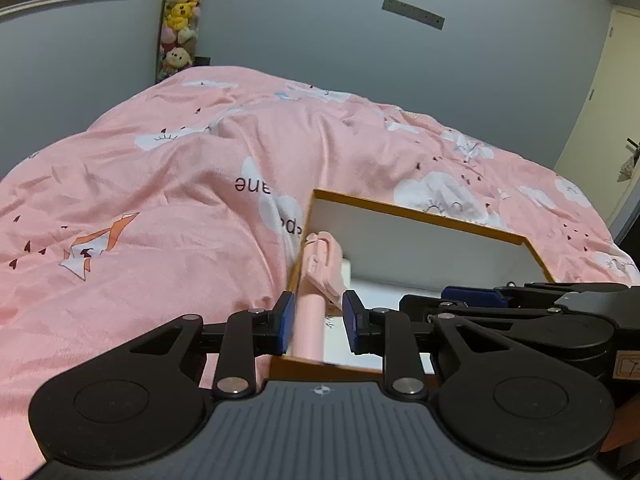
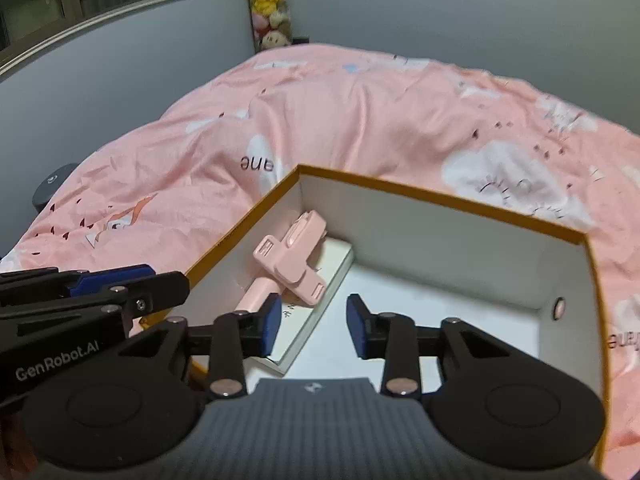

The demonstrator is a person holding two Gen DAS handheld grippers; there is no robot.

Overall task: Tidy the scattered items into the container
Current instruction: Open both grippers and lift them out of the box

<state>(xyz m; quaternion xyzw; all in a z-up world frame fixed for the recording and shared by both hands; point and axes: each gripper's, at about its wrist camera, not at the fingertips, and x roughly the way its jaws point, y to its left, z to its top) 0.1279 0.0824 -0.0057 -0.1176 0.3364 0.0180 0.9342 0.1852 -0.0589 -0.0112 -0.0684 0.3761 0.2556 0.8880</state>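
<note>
Grey walls and a pink quilt [image 2: 360, 120] fill the upper frame; no loose item shows on the visible bedding. An orange-rimmed box [image 2: 440, 200] sits on the quilt at centre, white inside, holding a flat white book [image 2: 312, 312] with a pink selfie stick [image 2: 292, 256] laid across it along the left wall, apparently deposited. Its right half is bare floor. Right gripper [image 2: 310, 326] hangs parted and empty over the interior. Left gripper [image 1: 318, 322] straddles the stick's handle, pads [image 1: 286, 322] apart, released.

An orange-edged box [image 2: 440, 200] sits on the pink-quilted bed [image 2: 360, 112].
</note>
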